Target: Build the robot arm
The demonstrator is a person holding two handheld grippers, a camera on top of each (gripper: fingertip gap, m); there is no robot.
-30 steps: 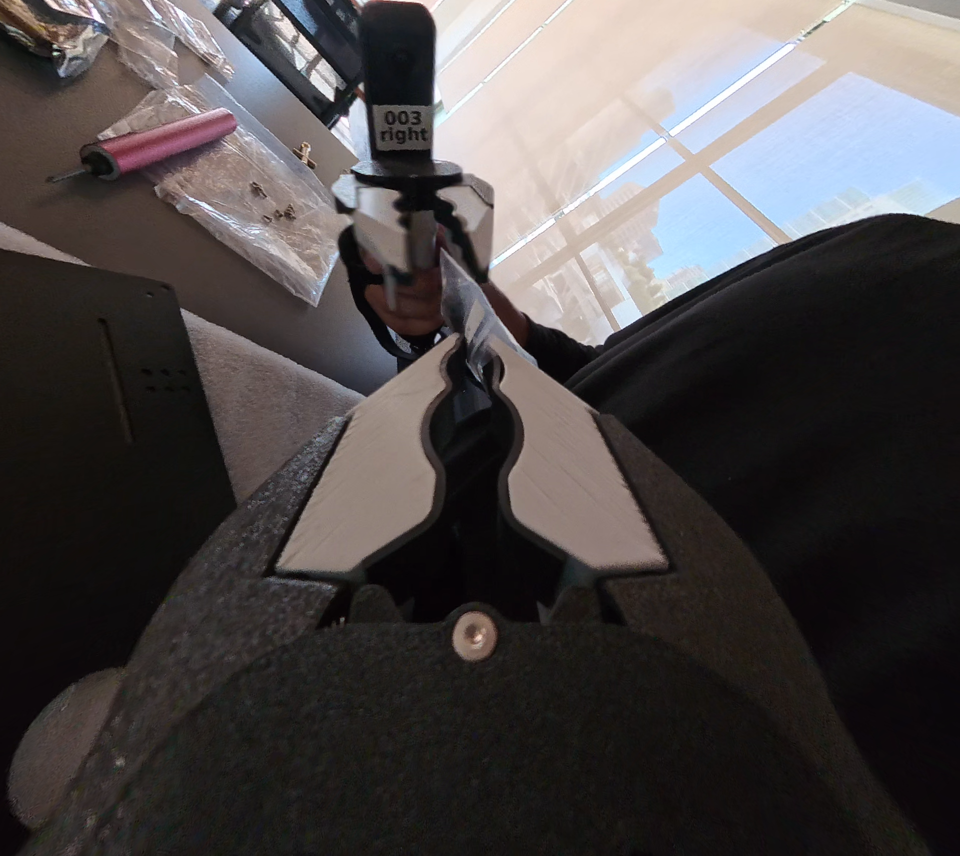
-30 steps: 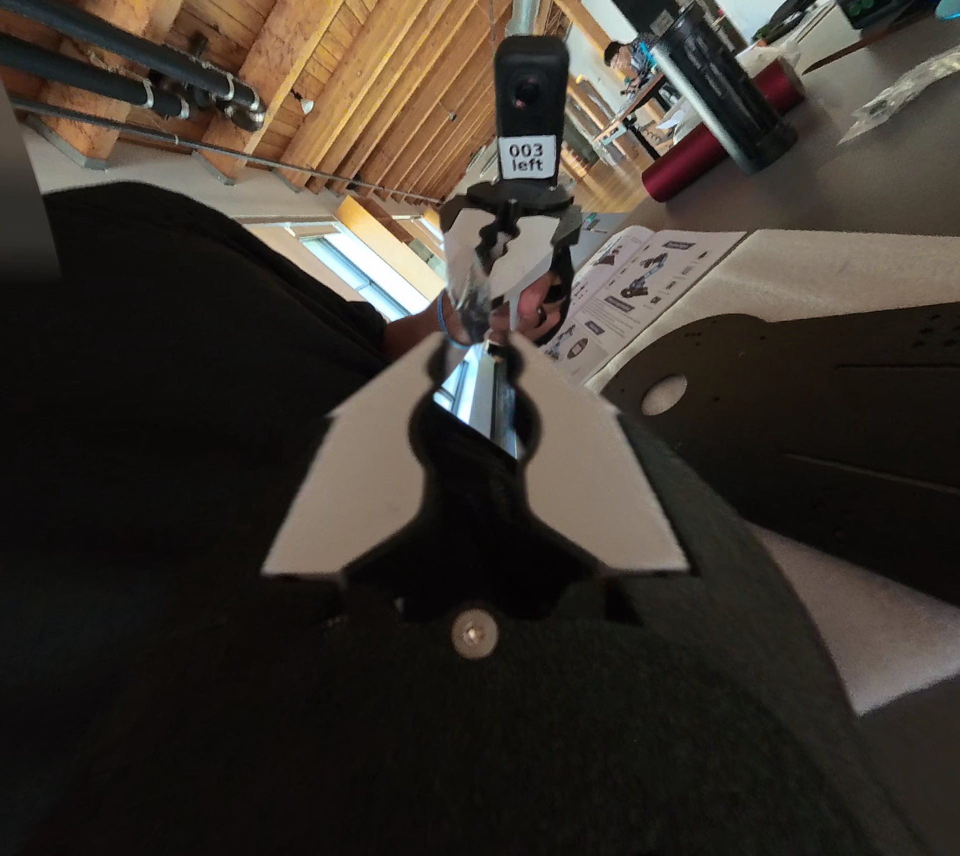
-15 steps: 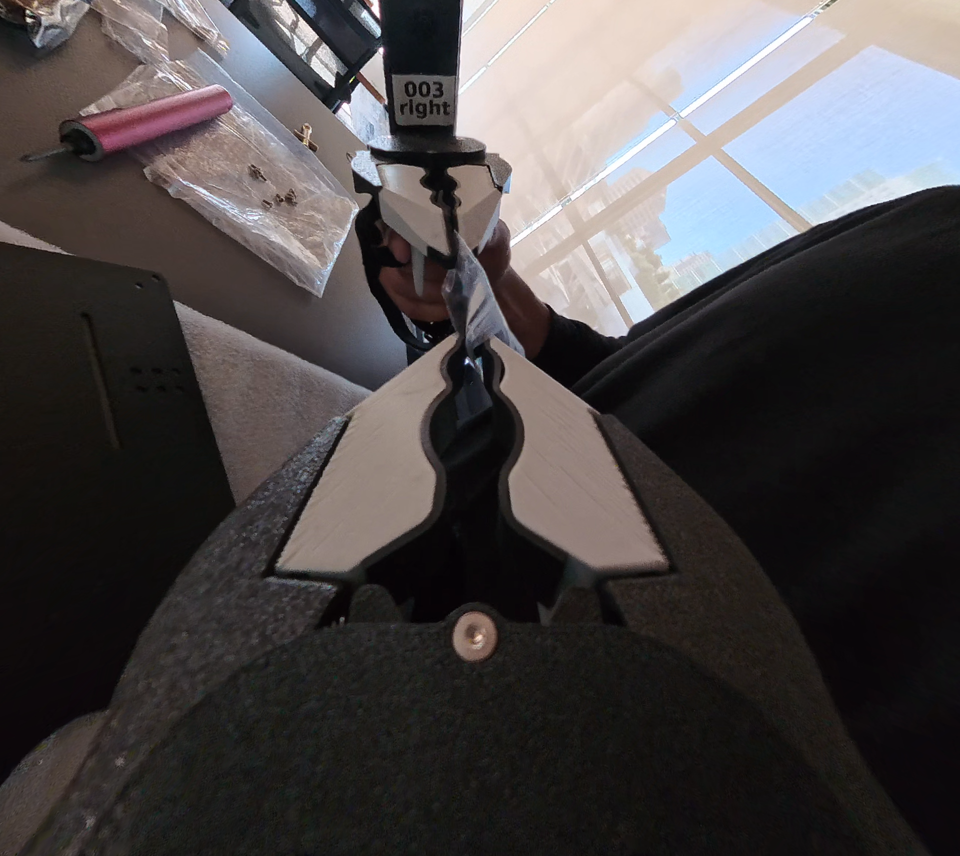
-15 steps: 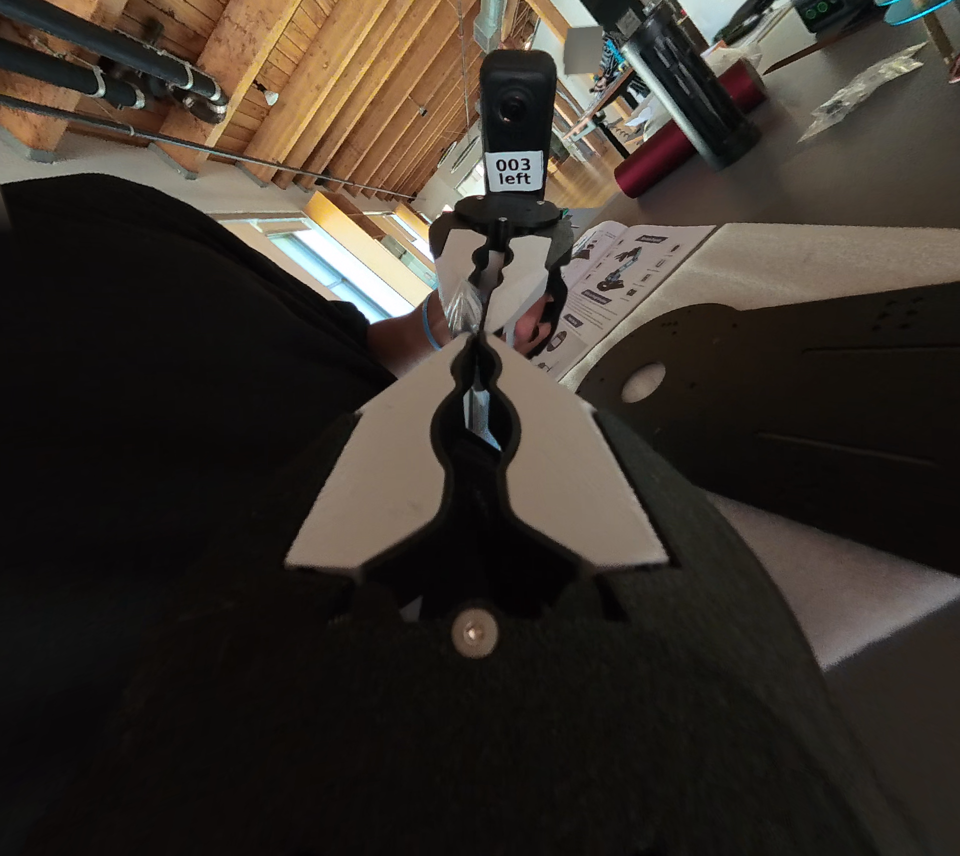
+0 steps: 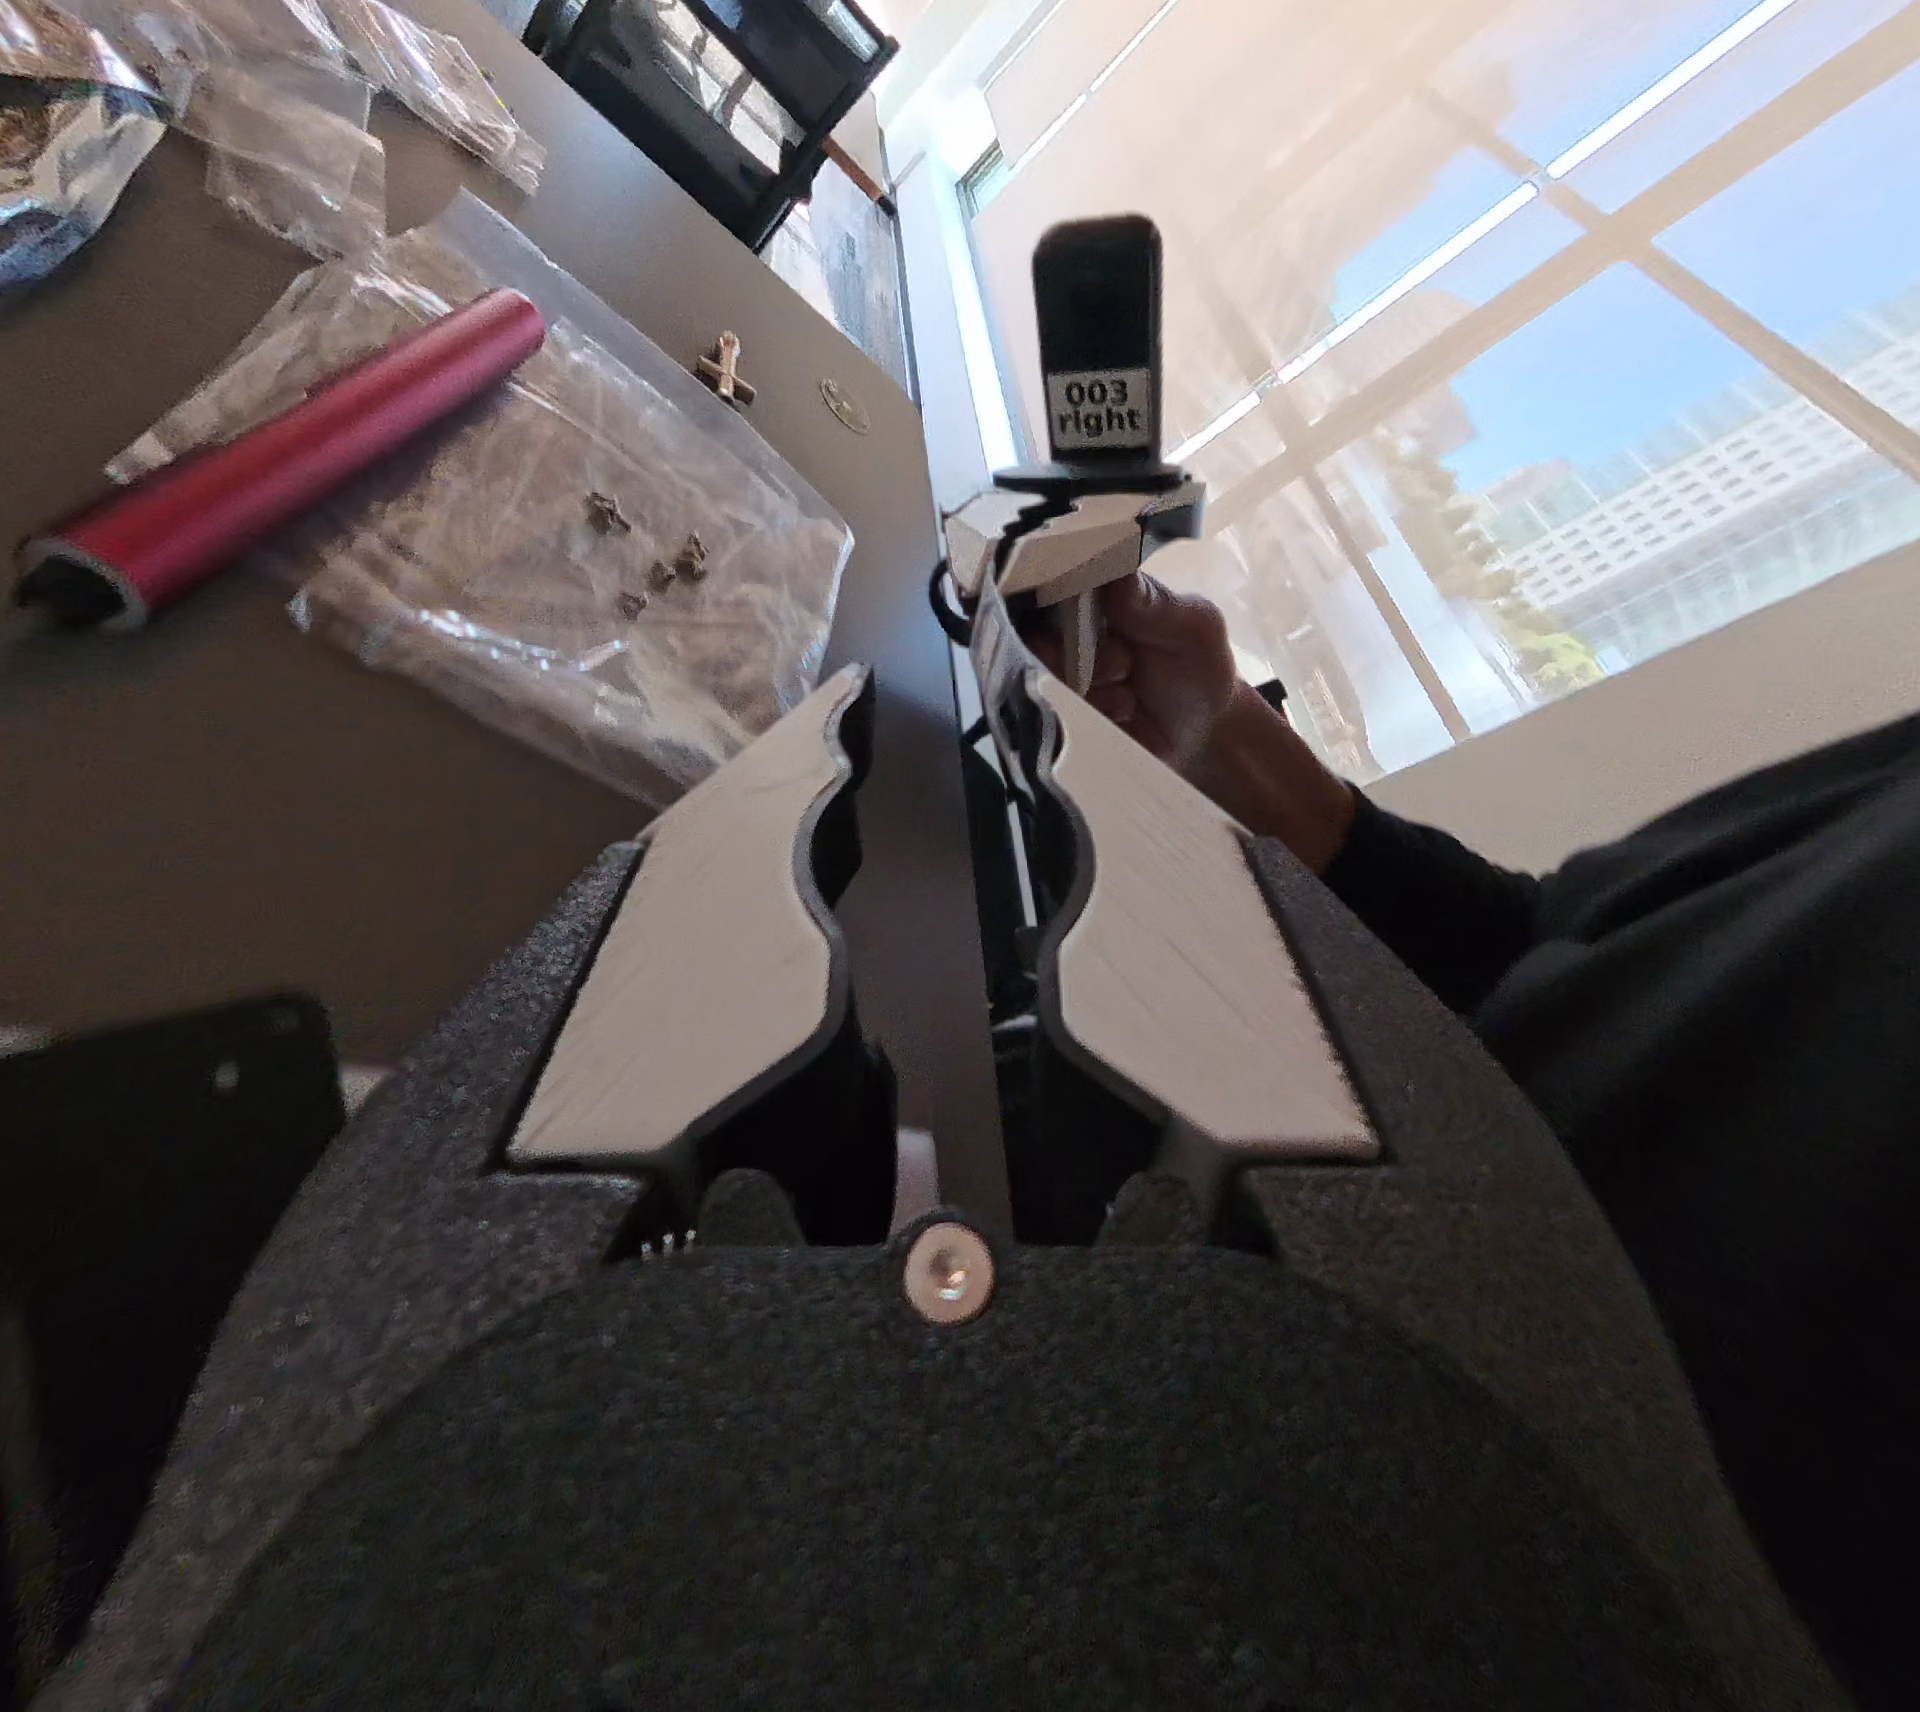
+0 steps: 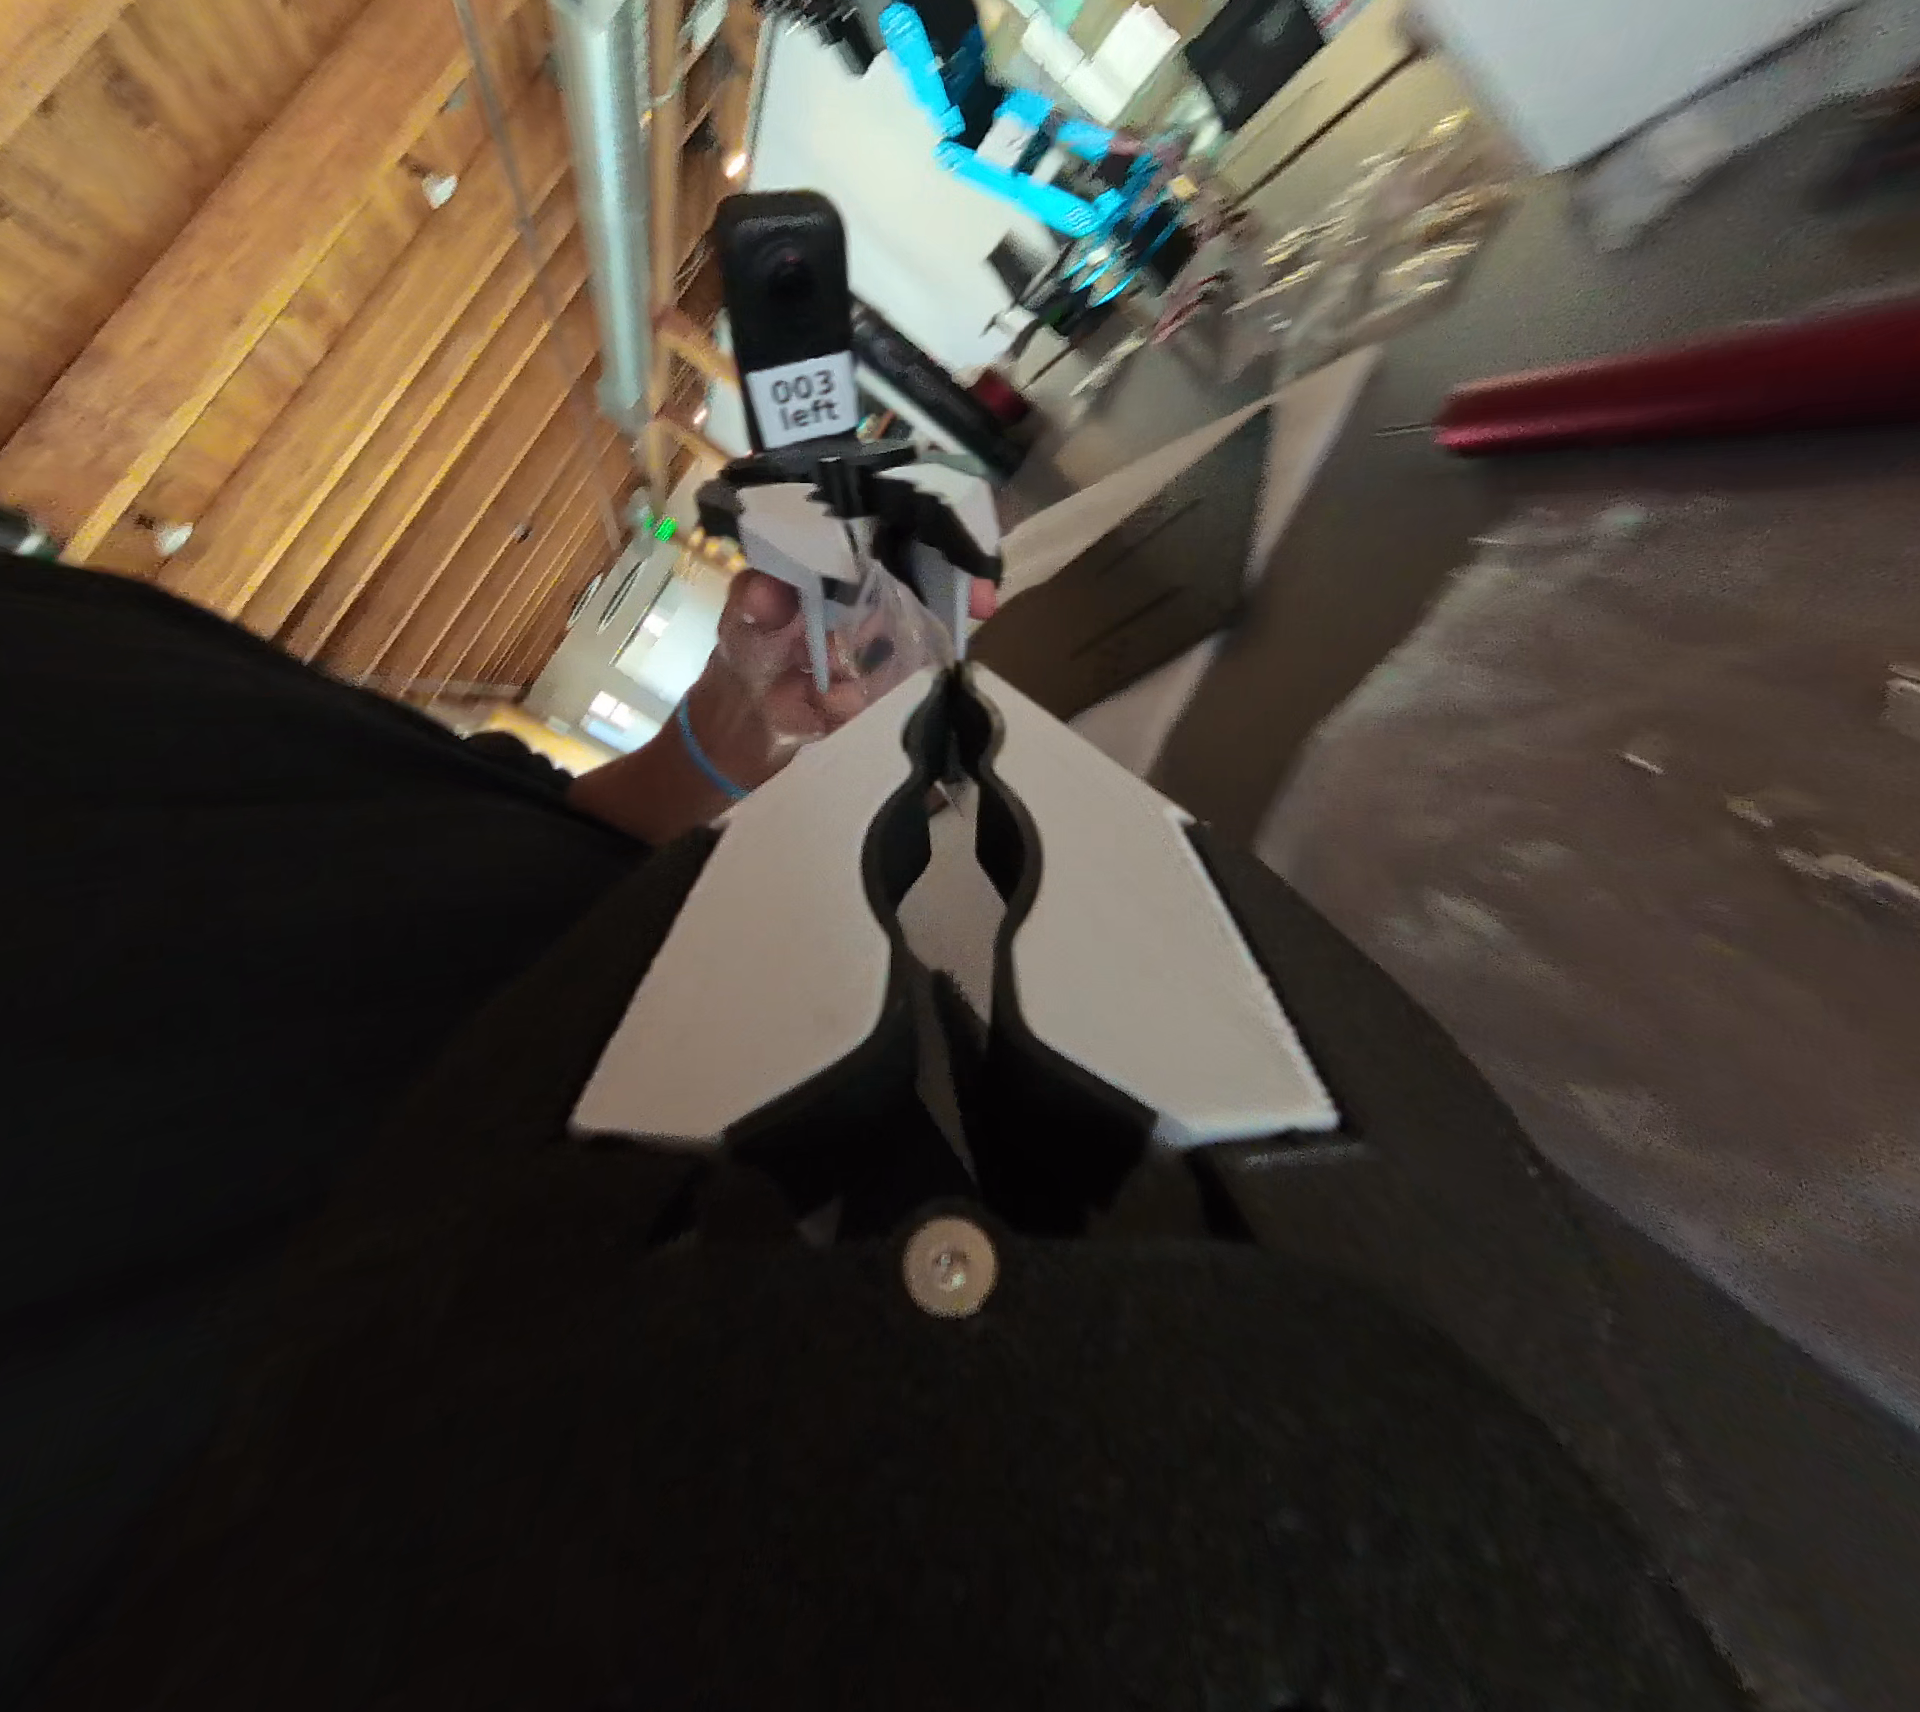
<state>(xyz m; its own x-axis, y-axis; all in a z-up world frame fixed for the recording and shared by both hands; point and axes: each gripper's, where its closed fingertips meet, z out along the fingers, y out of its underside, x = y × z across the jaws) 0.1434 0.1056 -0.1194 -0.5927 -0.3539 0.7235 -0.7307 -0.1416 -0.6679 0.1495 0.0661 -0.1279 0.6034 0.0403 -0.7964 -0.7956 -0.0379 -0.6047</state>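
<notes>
Left wrist view: left gripper [image 5: 951, 727] gapes empty, while the far right gripper [image 5: 1003, 587] pinches a clear plastic bag [image 6: 883, 639] stretching back toward it.

My left wrist view looks along the left claw [image 5: 951, 706], tilted up toward the window [image 5: 1558, 260], with the table [image 5: 187, 779] at its left edge. My right wrist view looks back along the right claw [image 6: 956, 686] toward the wooden ceiling [image 6: 260, 156], and is blurred. Each view frames the opposite claw close ahead; both share the red cylinder [image 5: 281, 467] [image 6: 1662, 405].
</notes>
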